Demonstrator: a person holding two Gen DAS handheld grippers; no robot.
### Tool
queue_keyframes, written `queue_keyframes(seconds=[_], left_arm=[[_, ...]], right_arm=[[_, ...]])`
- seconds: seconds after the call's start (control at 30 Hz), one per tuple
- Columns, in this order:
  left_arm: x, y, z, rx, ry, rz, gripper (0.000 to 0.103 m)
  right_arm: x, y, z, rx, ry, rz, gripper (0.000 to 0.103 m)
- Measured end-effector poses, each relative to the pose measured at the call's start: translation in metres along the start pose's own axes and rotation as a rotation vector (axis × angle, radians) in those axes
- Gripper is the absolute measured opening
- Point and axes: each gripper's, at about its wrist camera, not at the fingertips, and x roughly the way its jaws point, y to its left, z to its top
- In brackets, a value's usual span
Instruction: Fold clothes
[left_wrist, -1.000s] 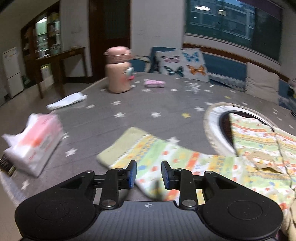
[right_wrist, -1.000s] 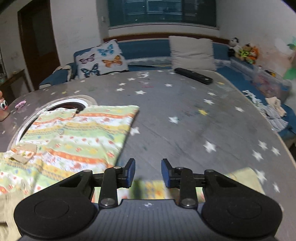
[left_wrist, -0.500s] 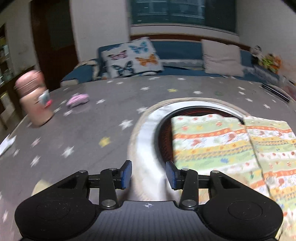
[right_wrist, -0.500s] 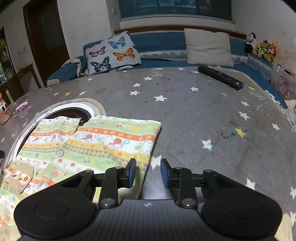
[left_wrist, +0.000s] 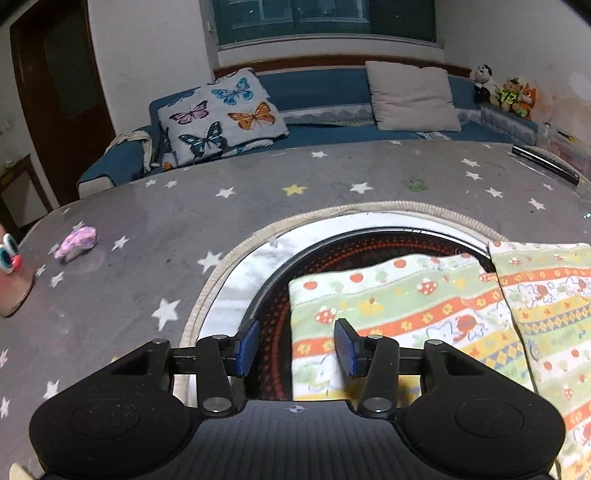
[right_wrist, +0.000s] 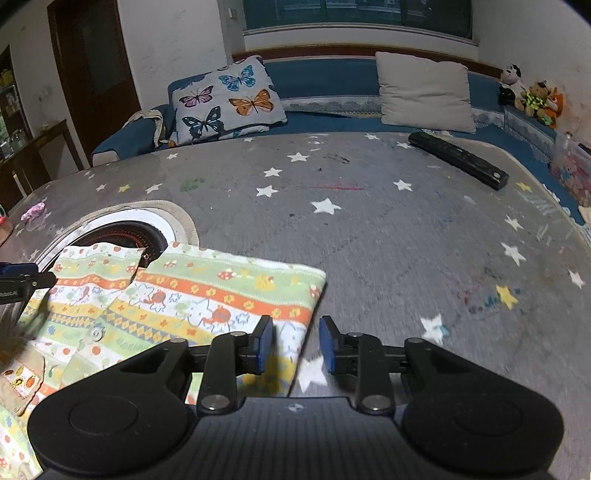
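Grey star-print table (right_wrist: 369, 236). Patterned garment (right_wrist: 207, 291) flat at near left, long axis left-right. Left gripper (left_wrist: 295, 345) over left edge, right gripper (right_wrist: 295, 345) over right edge; both jaws wide, empty.

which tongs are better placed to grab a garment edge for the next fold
Probably the left tongs: open, with the patterned garment's edge between the jaws. The right tongs are open too, straddling the other edge less squarely.
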Motion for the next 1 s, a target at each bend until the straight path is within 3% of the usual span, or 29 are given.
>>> queue_keyframes(seconds=[0.03,0.1,0.2,0.47,0.63,1.0], left_arm=[[0.003,0.000,0.001,0.002,-0.001,-0.009,0.037],[0.007,-0.001,0.003,0.011,-0.007,-0.024,0.019],[0.013,-0.005,0.006,0.041,-0.022,-0.005,0.007],[0.032,-0.002,0.020,0.052,-0.030,0.059,0.007],[0.022,0.002,0.020,0.018,-0.030,0.056,0.011],[-0.046,-0.030,-0.043,0.156,-0.066,-0.103,0.011]], right_arm=[[0.002,0.001,0.002,-0.003,0.001,0.005,0.020],[0.007,0.002,0.006,-0.009,0.003,0.014,0.009],[0.012,0.007,0.011,-0.027,-0.001,0.021,0.005],[0.039,0.018,0.034,-0.057,-0.011,0.000,0.007],[0.031,0.018,0.038,-0.072,-0.031,0.010,0.010],[-0.002,0.046,-0.002,-0.156,0.004,0.095,0.011]])
